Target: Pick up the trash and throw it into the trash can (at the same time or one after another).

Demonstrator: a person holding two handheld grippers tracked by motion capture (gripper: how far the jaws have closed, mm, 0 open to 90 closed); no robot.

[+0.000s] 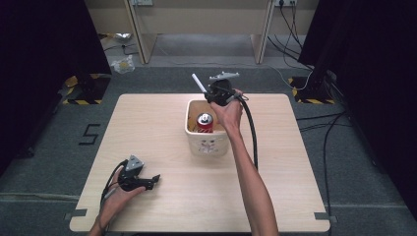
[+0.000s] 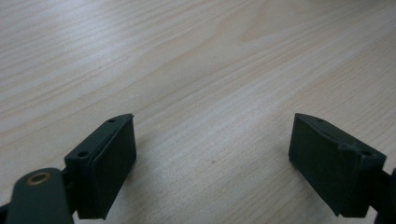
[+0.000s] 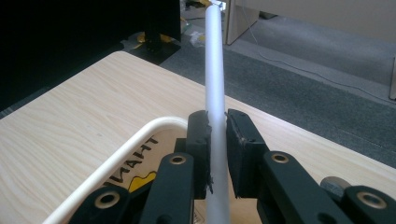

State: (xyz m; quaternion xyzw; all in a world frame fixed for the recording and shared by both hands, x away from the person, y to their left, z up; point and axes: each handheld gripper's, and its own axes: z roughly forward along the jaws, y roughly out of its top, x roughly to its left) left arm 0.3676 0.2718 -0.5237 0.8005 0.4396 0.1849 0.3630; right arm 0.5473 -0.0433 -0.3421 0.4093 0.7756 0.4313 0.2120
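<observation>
My right gripper [image 1: 210,92] hangs over the far rim of a cream bin [image 1: 216,146], shut on a white straw-like tube [image 1: 198,82] that points up and to the left. In the right gripper view the tube [image 3: 215,74] runs up between the two pressed pads of the gripper [image 3: 217,140], above the bin's rim [image 3: 140,135]. A red can [image 1: 205,123] stands upright inside the bin. My left gripper [image 1: 153,180] rests near the table's front left, held by a hand; its jaws stand wide apart with only bare wood between them in the left gripper view [image 2: 212,149].
The light wooden table [image 1: 162,132] has bare wood around the bin. Black cables [image 1: 252,132] trail from the right gripper along the forearm. Beyond the table are grey floor, desk legs [image 1: 140,39] and dark curtains at both sides.
</observation>
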